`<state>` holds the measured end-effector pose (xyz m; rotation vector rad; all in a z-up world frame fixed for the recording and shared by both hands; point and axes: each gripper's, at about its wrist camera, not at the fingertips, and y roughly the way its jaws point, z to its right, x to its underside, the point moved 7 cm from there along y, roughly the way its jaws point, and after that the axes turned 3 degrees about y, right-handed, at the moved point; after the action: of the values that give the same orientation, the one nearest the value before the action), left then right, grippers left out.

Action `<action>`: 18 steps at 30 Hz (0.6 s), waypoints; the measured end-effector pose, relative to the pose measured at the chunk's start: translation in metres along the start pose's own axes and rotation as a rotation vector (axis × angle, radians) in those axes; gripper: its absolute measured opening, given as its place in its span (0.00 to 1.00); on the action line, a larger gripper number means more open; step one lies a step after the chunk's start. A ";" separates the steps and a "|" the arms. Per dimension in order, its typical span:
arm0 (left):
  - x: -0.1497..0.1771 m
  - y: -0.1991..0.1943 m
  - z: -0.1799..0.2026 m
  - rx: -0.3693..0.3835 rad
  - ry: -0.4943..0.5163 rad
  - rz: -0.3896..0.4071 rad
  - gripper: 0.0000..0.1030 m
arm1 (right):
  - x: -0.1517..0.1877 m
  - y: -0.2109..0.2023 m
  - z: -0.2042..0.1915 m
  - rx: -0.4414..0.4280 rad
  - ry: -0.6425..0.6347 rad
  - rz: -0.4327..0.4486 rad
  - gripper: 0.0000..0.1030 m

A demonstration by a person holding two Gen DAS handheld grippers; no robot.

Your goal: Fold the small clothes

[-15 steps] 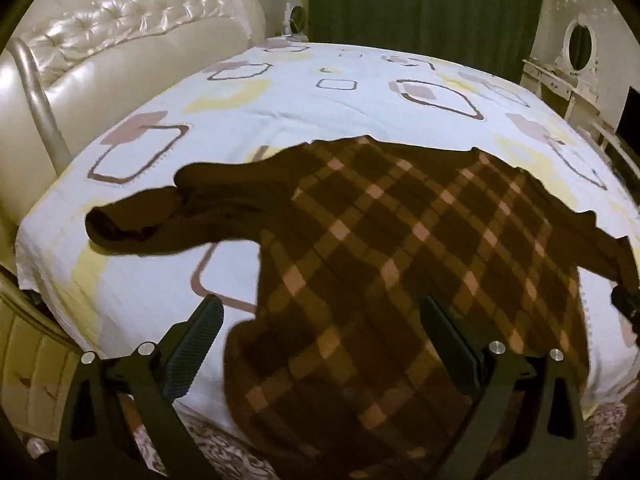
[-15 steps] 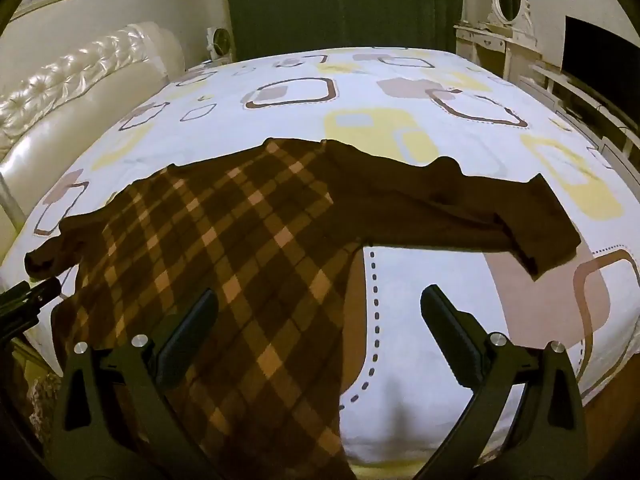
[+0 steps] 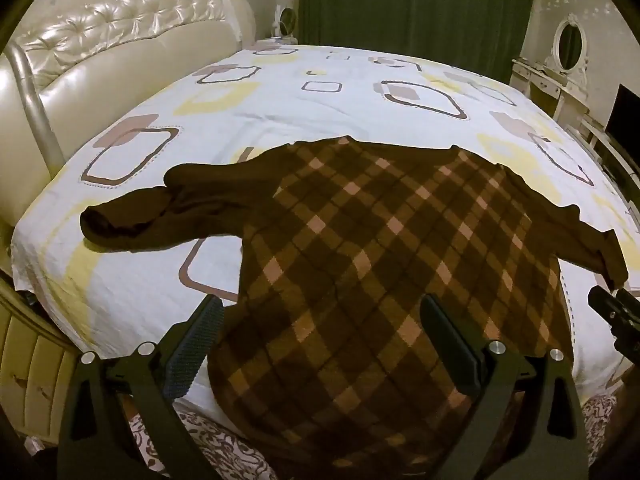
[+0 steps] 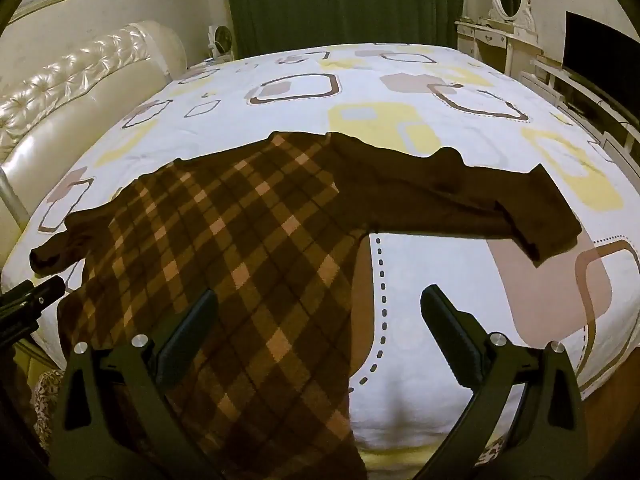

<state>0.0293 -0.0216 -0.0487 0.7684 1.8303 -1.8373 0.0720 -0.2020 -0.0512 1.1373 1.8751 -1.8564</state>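
Both claws hang spread wide with nothing between their pads: the left claw above the near hem of the brown checked garment, the right claw straddling that garment's right-hand edge, one finger over the checks and the other over bare sheet. Just beyond them the garment lies flat on the bed, its hem spilling over the near edge and its collar end pointing away toward the middle of the mattress, so its body runs away from the person while the two plain brown sleeves stretch crosswise. Out to the left, the left sleeve ends in a bunched cuff, nearer the left claw; the right sleeve reaches well out to the right, nearer the right claw. Judging by this layout, each claw would take the sleeve on its own side and fold it inward. Farther back stand the tufted headboard, green curtain and a dressing table.
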 end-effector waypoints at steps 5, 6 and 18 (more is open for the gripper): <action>0.001 0.001 0.000 0.001 -0.002 -0.007 0.95 | 0.000 0.000 -0.001 0.005 -0.014 0.006 0.98; 0.001 0.002 0.000 -0.001 -0.002 -0.008 0.95 | 0.000 0.001 -0.001 0.006 -0.013 0.004 0.98; 0.005 0.004 -0.002 -0.011 -0.010 -0.016 0.95 | 0.007 0.006 -0.001 0.003 -0.021 -0.007 0.98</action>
<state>0.0281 -0.0192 -0.0547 0.7416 1.8439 -1.8360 0.0718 -0.1993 -0.0596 1.1095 1.8680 -1.8683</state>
